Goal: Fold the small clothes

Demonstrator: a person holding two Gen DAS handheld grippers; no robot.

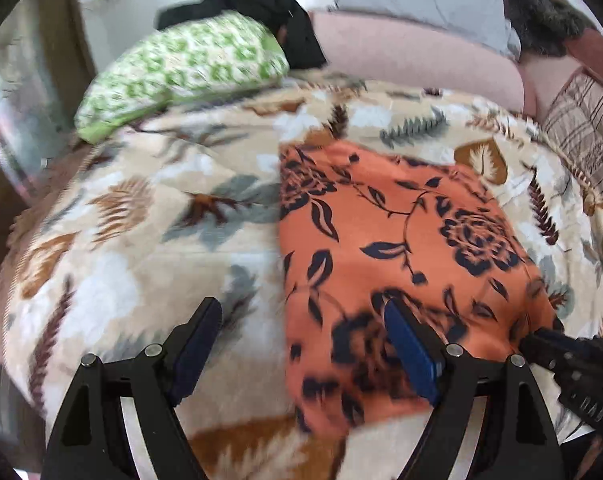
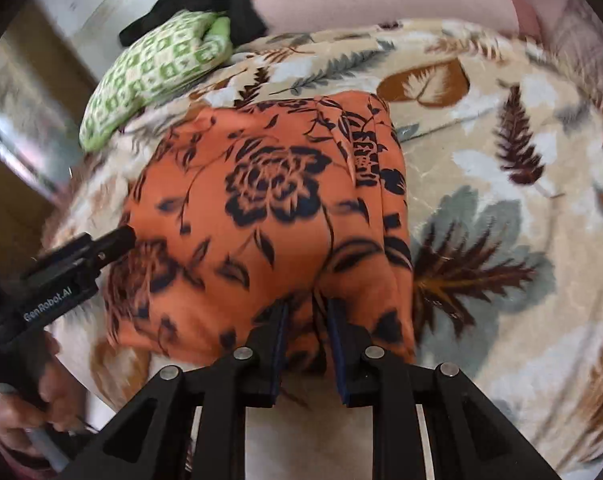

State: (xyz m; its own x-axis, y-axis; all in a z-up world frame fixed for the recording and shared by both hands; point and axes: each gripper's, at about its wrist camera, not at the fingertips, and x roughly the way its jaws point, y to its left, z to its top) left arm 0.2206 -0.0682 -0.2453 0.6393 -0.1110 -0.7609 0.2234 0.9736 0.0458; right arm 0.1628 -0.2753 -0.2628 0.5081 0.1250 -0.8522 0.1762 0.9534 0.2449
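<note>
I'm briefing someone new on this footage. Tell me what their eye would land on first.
The orange cloth with dark blue flowers stands out first, lying folded in the middle of the leaf-patterned blanket. The right gripper has its fingers nearly closed at the cloth's near edge, while the left gripper hangs wide open over its left edge. Behind, a green-and-white bundle sits at the blanket's far left, with a black garment against it.

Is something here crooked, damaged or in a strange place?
Nothing looks damaged. The orange cloth with dark flowers lies folded on the leaf-patterned blanket, its near edge bunched between the fingers of the right gripper. A black garment lies crumpled behind the green-patterned pillow.
</note>
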